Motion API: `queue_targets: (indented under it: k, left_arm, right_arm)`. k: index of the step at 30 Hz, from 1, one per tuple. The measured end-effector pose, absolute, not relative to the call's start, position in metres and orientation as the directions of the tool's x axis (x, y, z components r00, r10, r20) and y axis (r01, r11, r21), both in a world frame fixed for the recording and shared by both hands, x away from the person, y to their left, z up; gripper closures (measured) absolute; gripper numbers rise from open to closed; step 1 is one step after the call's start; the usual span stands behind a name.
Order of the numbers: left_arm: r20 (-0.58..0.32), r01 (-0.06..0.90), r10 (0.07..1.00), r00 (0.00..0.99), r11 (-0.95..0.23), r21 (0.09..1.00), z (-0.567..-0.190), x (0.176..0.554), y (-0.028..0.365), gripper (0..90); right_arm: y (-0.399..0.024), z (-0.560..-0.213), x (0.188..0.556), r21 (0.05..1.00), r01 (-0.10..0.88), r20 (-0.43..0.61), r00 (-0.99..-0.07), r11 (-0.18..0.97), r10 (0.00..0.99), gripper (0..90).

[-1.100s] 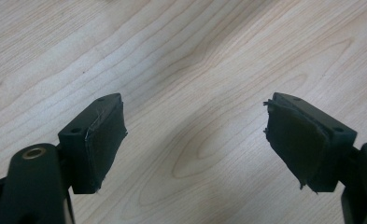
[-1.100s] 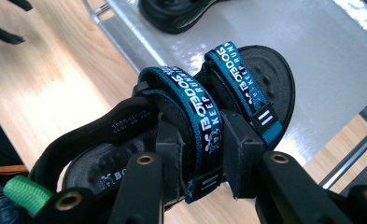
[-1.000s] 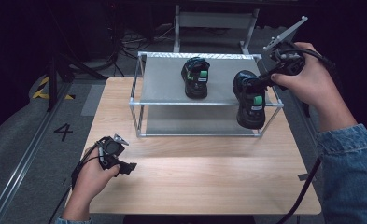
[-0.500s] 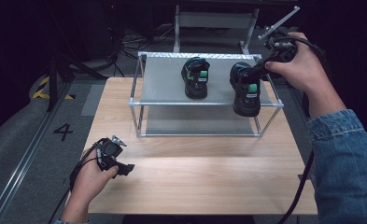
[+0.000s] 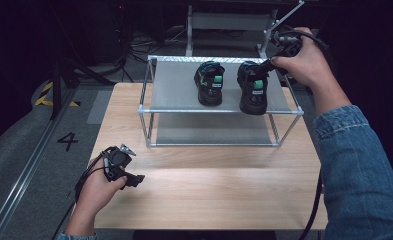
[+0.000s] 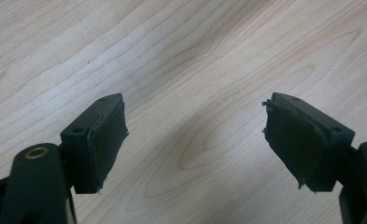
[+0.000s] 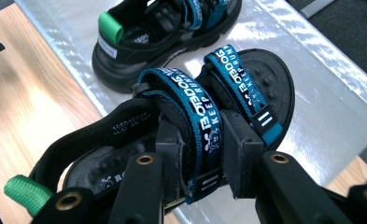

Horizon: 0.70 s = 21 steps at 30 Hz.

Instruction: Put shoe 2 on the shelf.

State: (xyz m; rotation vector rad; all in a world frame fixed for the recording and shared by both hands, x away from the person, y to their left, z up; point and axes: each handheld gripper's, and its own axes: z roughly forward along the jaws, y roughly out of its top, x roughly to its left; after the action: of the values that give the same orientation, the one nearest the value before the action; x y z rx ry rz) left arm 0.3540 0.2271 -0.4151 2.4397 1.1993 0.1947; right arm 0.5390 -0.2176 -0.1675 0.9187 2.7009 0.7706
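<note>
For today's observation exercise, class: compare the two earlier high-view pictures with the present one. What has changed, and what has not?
The right tongs, shut on a strap of the held sandal, carried it leftward and farther onto the rack's top shelf, closer to the other sandal. No grip was taken or released. The other sandal, the rack and the open left tongs over the table stayed put.

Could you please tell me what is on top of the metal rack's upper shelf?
On the upper shelf stands one black sandal; the right gripper holds a second sandal over it by a blue strap. Whether its sole touches is hidden.
</note>
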Motion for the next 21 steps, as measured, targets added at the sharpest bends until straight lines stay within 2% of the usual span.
queue_targets:
  k: [21]
  left_arm:
    - [-0.072,0.734,0.782,0.619,-0.543,0.408,-0.421,0.361,0.232,21.0]
  right_arm:
    - [-0.196,-0.193,0.591,0.516,0.546,0.015,-0.776,0.66,0.631,70.7]
